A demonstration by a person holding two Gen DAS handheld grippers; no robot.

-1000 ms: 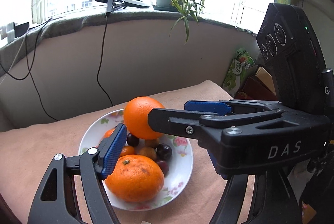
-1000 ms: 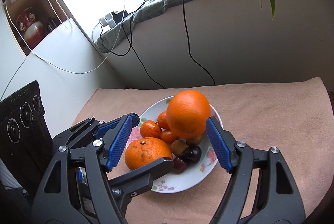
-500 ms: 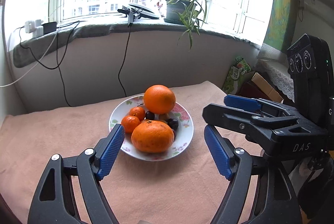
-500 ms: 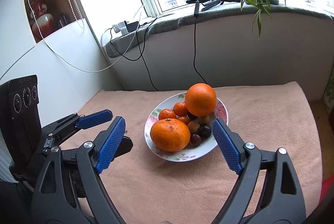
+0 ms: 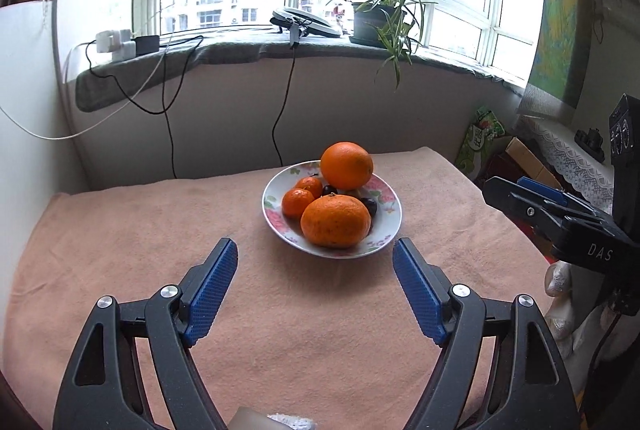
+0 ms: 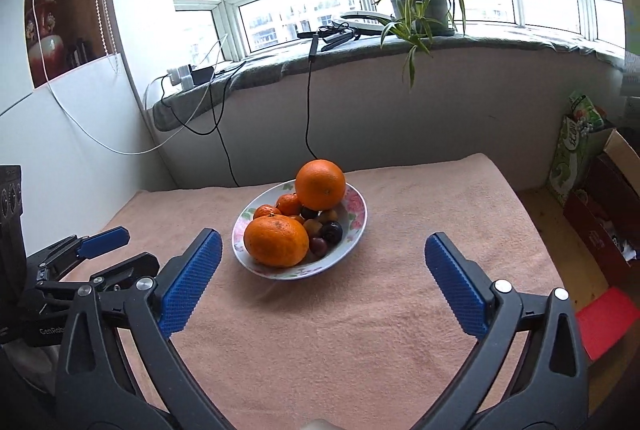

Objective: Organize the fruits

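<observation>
Both grippers, left [image 5: 315, 262] and right [image 6: 323, 256], are drawn back from the plate [image 6: 352, 236] at 12 o'clock, jaws apart, nothing held.

hidden: small fruits [image 6: 320, 226] under oranges [image 6: 320, 184], kind unclear | cut off: right tongs [image 5: 532, 197] body
</observation>
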